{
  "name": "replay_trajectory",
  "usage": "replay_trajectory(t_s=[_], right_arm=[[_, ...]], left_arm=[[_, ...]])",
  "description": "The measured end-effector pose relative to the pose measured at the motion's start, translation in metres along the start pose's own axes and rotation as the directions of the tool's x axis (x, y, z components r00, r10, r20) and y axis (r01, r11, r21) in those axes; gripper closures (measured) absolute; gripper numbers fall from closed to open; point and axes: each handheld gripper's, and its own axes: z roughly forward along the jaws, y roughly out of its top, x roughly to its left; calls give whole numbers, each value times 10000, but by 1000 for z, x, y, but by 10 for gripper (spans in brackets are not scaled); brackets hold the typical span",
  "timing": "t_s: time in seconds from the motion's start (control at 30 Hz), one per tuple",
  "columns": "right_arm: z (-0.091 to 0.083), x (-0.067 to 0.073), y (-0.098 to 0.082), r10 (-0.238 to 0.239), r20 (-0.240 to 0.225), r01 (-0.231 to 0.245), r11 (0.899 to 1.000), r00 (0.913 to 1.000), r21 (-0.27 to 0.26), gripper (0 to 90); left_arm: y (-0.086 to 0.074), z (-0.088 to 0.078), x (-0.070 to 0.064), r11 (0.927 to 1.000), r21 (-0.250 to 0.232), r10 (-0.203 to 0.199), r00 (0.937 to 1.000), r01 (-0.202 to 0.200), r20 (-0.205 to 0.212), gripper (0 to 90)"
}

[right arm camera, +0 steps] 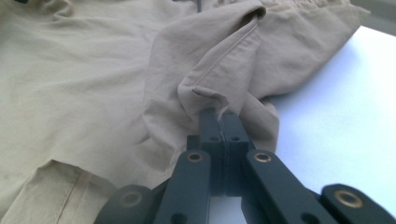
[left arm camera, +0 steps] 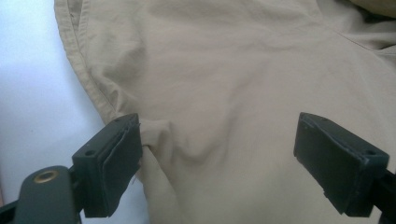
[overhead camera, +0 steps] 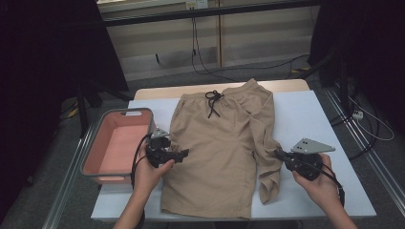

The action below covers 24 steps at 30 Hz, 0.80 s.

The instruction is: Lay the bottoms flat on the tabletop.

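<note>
Shorts: a pair of tan shorts (overhead camera: 217, 148) lies flat on the white-covered bench (overhead camera: 310, 119), waistband at the far side with a dark drawstring (overhead camera: 212, 102) knotted at its middle; the hems face the person's side; the right leg is folded in on itself and bunched into a long ridge along the right edge.

Left tool: the left tool (overhead camera: 184, 153) rests at the left edge of the shorts, about halfway down the leg; in the left gripper view (left arm camera: 217, 154) its jaws stand wide apart with cloth spread between them; the left pad (left arm camera: 119, 163) sits at the side seam and touches a small pucker of fabric there; the other pad lies over the cloth farther in; nothing is pinched.

Right tool: the right tool (overhead camera: 278, 153) is at the right edge of the shorts, beside the bunched leg; in the right gripper view (right arm camera: 219, 122) its jaws are pressed together on a fold of the tan cloth, which rises and creases just above the tips.

Hands: the left hand (overhead camera: 150, 171) and right hand (overhead camera: 320, 183) come in from the near side, each wrapped round its tool.

Bin: a grey bin (overhead camera: 93, 155) with a pink inside stands at the left end of the bench, just beside the left tool, apart from the shorts.
</note>
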Motion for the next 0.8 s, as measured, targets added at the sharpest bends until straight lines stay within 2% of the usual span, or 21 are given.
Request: replay_trajectory(t_s=[0.8], right_arm=[[-18,-15,-34,158,486,-199,9963,9987,834,900]], left_arm=[[0,1,-1,10000,47,-2,10000,2,-12,151]])
